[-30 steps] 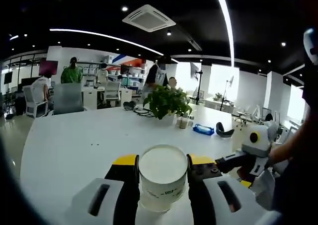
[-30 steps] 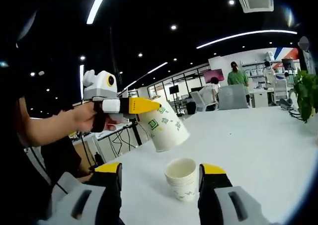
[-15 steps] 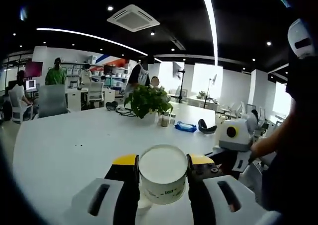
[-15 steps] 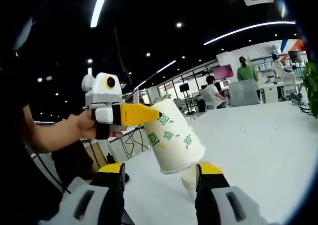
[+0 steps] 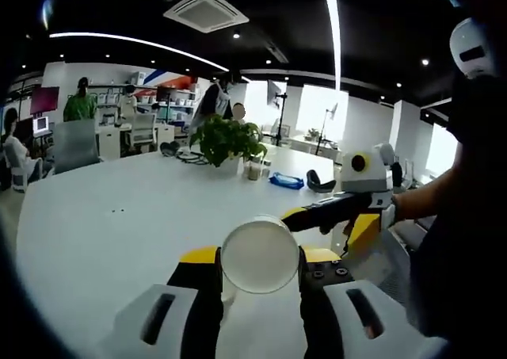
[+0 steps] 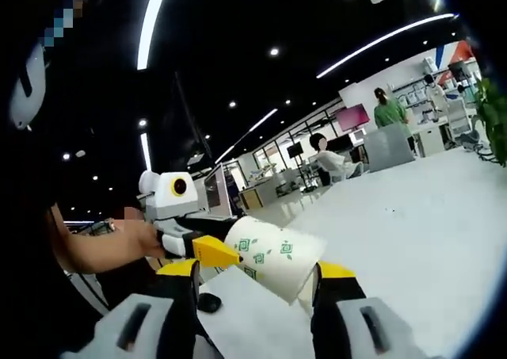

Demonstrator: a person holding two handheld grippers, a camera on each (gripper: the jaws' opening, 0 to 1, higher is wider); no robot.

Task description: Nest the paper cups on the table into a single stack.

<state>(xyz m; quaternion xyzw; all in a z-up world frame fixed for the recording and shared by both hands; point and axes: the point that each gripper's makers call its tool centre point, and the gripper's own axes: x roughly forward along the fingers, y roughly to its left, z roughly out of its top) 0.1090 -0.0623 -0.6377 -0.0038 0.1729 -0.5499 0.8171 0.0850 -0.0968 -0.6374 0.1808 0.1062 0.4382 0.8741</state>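
While its yellow-tipped jaws press both sides of a white paper cup (image 5: 260, 256), the left gripper (image 5: 259, 265) holds that cup tipped so its round base faces the camera. In the right gripper view, the cup (image 6: 273, 256) with green squares lies nearly sideways, mouth toward the right gripper (image 6: 255, 273), whose jaws stand apart with a second cup (image 6: 306, 289) barely visible behind. Beyond lie the white table (image 5: 119, 208), a potted plant (image 5: 226, 141), and seated people.
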